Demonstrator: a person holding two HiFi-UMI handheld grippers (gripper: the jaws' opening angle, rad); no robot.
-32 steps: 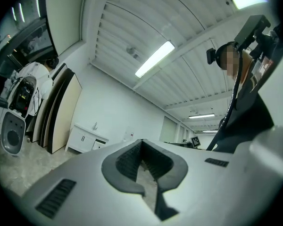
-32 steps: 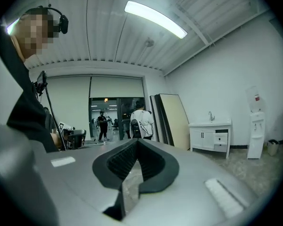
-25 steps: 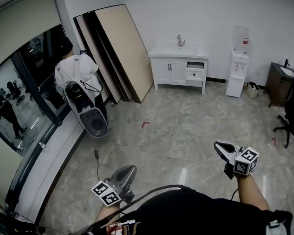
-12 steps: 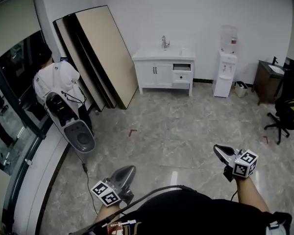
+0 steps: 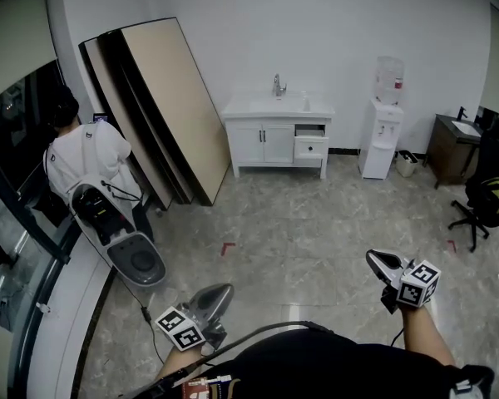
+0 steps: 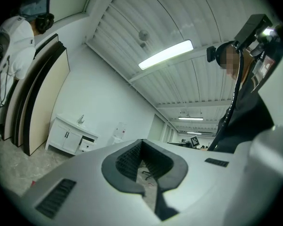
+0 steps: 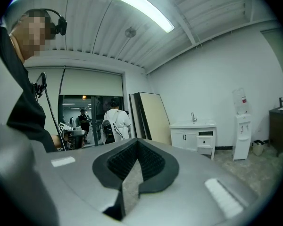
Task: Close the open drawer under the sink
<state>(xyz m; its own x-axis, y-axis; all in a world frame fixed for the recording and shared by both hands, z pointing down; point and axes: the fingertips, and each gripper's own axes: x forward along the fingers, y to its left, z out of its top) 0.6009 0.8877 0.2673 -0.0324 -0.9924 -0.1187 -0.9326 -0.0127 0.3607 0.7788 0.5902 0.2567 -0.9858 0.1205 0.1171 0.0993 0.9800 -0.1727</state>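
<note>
1. The left hand-held gripper (image 5: 219, 292) is held low in front of the person, over the bare floor (image 5: 299, 223). Its jaws are closed together, with nothing between them.
2. Far ahead of both hand-held grippers, against the back wall, stands the white sink cabinet (image 5: 264, 143). The open drawer (image 5: 311, 147) is in its right-hand part, just under the top, and its white front sticks out a little from the cabinet face. A dark gap shows above it.
3. The drawer lies ahead and to the right of the left hand-held gripper, and ahead and slightly to the left of the right one. It is well apart from both, across a wide stretch of floor.
4. The drawer front runs side to side along the cabinet face, so it should slide straight back toward the wall. The closing push probably has to go square into that front.
5. The right hand-held gripper (image 5: 375, 258) has its jaws pressed shut and holds nothing. It is held a little further forward than the left and sits closer to the drawer's line, so it looks the nearer one for the push.
6. Neither is within reach of the drawer yet, so the approach comes first.
</note>
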